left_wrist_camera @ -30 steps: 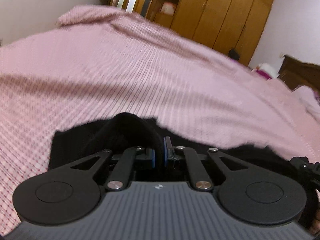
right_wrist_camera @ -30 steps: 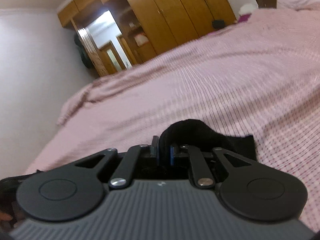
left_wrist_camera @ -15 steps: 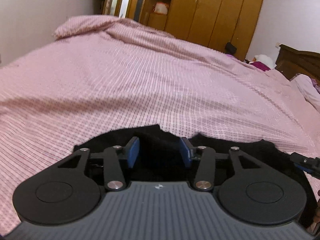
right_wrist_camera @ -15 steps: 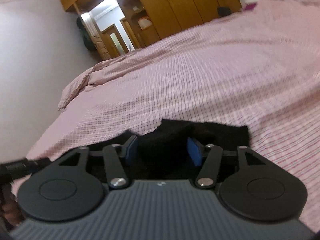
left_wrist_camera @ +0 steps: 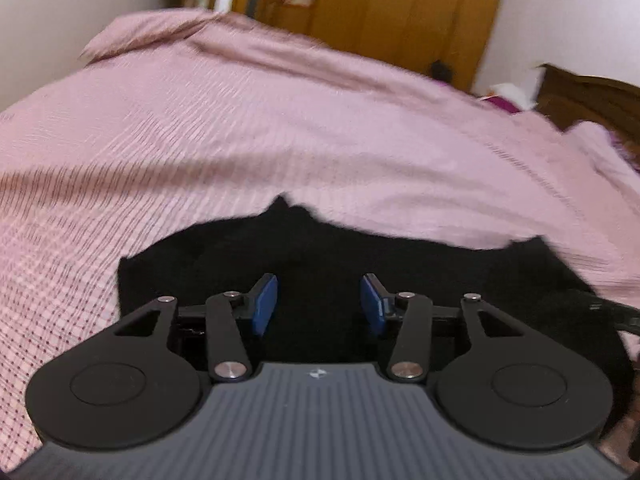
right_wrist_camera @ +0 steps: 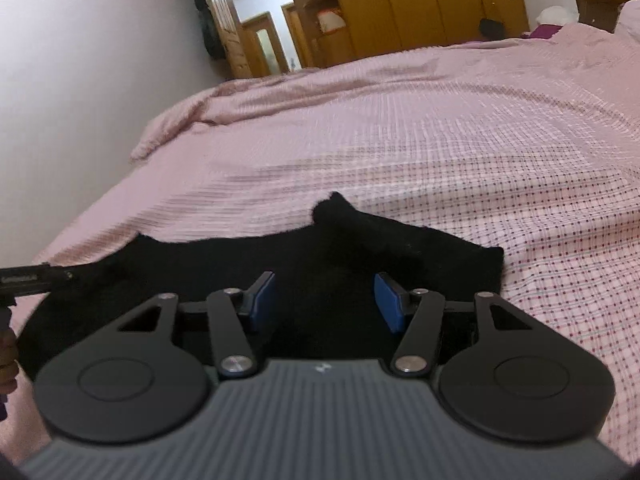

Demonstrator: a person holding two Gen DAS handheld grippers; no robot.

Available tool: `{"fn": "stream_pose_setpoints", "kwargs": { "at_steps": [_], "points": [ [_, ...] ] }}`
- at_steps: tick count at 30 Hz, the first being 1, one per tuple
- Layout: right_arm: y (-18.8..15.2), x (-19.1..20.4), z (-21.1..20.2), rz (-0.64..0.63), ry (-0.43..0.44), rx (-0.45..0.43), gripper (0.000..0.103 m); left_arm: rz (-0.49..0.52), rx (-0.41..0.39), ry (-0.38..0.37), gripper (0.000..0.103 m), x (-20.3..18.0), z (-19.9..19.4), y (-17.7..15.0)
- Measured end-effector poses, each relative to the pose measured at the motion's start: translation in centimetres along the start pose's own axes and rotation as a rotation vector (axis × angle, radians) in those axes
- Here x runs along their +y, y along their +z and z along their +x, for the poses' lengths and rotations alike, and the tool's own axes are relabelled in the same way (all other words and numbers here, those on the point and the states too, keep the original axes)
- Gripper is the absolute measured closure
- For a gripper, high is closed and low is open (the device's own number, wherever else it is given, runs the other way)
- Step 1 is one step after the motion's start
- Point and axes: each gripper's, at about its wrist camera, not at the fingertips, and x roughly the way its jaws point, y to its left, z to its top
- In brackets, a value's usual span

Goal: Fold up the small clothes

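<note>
Both grippers, left point(left_wrist_camera: 318, 304) and right point(right_wrist_camera: 326, 302), gape over a black garment point(right_wrist_camera: 320, 264) lying near the bed point(right_wrist_camera: 460, 140) edge, folding apparently unfinished.

Just ahead of the blue pads point(left_wrist_camera: 265, 303) of the black left gripper point(left_wrist_camera: 319, 305), a plain black garment point(left_wrist_camera: 400, 264) is seen on a pink bedspread point(left_wrist_camera: 240, 128) checked with small dark red dots, and honey-brown wooden wardrobes point(right_wrist_camera: 432, 0) are shown far beyond.
</note>
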Motion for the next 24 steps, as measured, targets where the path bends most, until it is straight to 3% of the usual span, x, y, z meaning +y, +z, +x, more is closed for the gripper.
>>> {"fn": "stream_pose_setpoints", "kwargs": {
  "at_steps": [8,16,24],
  "points": [
    [1.3,-2.5,4.0,-0.025,-0.227,0.025,0.05,0.047,-0.02,0.055,0.05,0.7,2.7,-0.9],
    [1.3,-4.0,4.1,0.042,-0.204,0.015,0.049,0.071,-0.006,0.079,0.05,0.2,3.3,-0.8],
    [1.2,-3.8,-2.4,0.126,-0.168,-0.06,0.048,0.028,0.02,0.097,0.049,0.9,-1.6,0.7]
  ]
}}
